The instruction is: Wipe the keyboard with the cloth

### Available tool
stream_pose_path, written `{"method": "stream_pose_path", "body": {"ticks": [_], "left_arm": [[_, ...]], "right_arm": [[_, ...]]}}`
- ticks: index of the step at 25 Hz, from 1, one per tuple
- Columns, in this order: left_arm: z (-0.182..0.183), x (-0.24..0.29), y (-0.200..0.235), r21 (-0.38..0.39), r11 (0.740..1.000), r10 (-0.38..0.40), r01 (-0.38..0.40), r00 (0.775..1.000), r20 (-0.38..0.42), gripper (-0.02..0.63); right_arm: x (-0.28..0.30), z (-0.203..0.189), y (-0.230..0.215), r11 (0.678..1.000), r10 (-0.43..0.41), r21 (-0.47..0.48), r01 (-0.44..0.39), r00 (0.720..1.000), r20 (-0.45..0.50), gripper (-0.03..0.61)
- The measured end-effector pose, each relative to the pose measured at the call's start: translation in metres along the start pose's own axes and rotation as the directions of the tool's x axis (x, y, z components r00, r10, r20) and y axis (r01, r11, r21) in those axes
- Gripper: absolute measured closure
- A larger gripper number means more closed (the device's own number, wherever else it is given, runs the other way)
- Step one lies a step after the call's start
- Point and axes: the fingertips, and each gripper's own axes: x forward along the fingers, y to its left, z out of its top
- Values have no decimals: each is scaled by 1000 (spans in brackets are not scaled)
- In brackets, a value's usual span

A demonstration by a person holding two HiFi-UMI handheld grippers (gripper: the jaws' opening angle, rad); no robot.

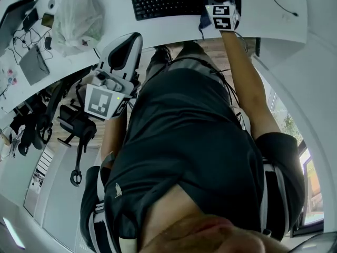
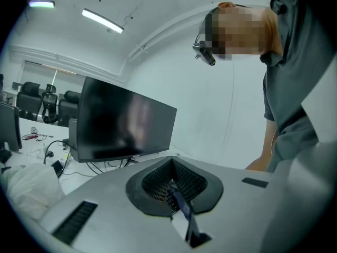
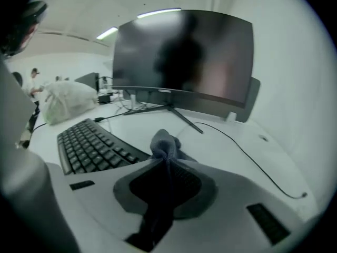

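Note:
A black keyboard [image 1: 168, 0] lies on the white desk [image 1: 274, 15] at the top of the head view. My right gripper [image 1: 222, 16] is at its right end, shut on a dark blue-grey cloth [image 3: 166, 144] that bunches out past the fingertips. In the right gripper view the keyboard [image 3: 89, 146] lies just left of the cloth, and the cloth hangs at the keyboard's right edge; I cannot tell whether it touches. My left gripper [image 1: 113, 83] is off the desk, beside the person's body. It points up toward a monitor [image 2: 124, 123], jaws shut together with nothing in them.
A dark monitor [image 3: 184, 62] stands behind the keyboard, and a thin cable [image 3: 247, 157] runs across the desk to the right. A white plastic bag [image 1: 76, 17] and a grey tablet [image 1: 34, 65] sit on the desk's left part. Black office chairs [image 1: 73, 125] stand below the desk edge.

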Motion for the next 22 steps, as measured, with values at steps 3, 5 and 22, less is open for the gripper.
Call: {"method": "stream_pose_path", "body": {"ticks": [3, 5, 22], "left_arm": [[-8, -9, 7, -27, 999, 16, -16, 1000, -4, 609], [-11, -9, 7, -36, 999, 6, -7, 1000, -8, 609], [-8, -21, 22, -42, 998, -39, 40, 999, 7, 609]], "right_arm": [[-1, -1, 0, 996, -65, 57, 65, 998, -8, 535], [9, 14, 53, 999, 26, -26, -26, 1000, 8, 535], [6, 19, 115, 987, 125, -101, -123, 992, 11, 534]]}}
